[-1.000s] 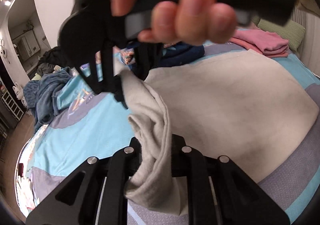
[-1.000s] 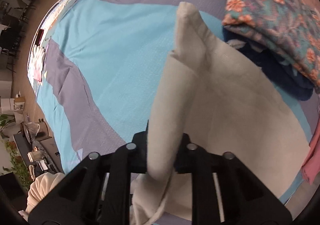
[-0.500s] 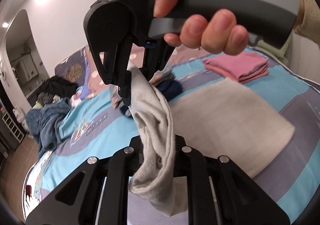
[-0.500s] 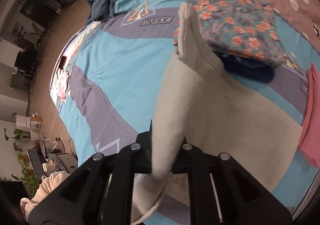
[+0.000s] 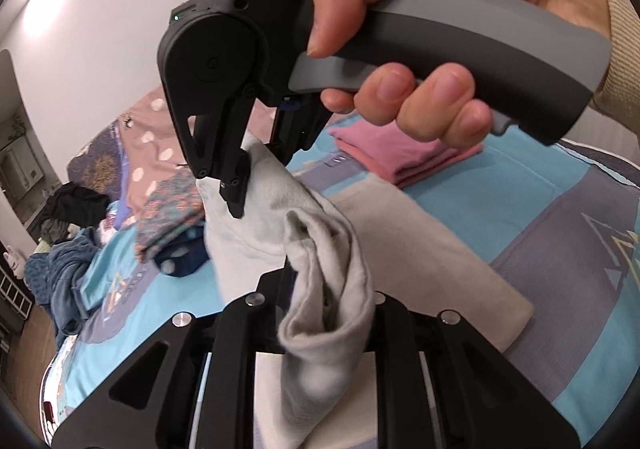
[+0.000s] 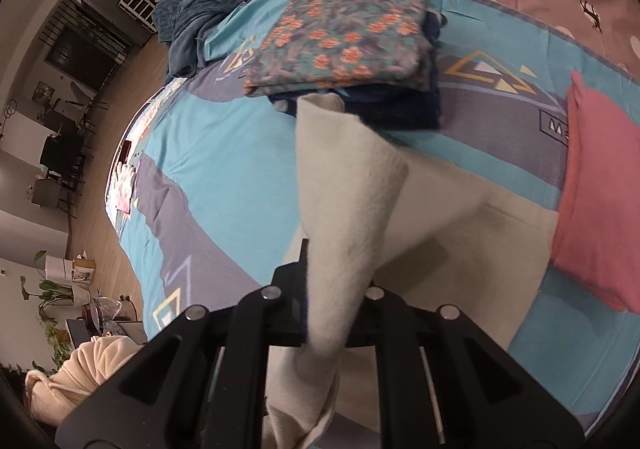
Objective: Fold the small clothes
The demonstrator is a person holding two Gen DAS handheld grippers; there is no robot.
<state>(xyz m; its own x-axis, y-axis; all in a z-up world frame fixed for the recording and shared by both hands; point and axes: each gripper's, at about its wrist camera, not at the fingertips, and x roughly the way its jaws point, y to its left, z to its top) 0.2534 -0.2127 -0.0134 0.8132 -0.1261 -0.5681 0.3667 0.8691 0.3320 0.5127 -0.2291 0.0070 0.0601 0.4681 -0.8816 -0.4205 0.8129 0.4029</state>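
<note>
A beige-grey garment [image 5: 420, 249] lies partly on the bed and is lifted along one edge. My left gripper [image 5: 324, 289] is shut on a bunched fold of the garment. My right gripper [image 5: 240, 185] shows in the left wrist view, held in a hand, shut on the same edge just beyond and above the left one. In the right wrist view the right gripper [image 6: 324, 281] is shut on the garment [image 6: 348, 193], which rises as a tall fold between the jaws.
The bed cover [image 6: 224, 153] is blue and grey. A folded floral cloth on a navy one [image 6: 344, 33] lies ahead. A folded pink garment [image 6: 600, 189] lies at the right, also in the left wrist view [image 5: 404, 157]. Crumpled blue clothes [image 6: 192, 21] lie near the bed edge.
Both grippers have lifted the garment's edge higher and carried it over the rest of the garment. The right gripper has come closer to the left camera.
</note>
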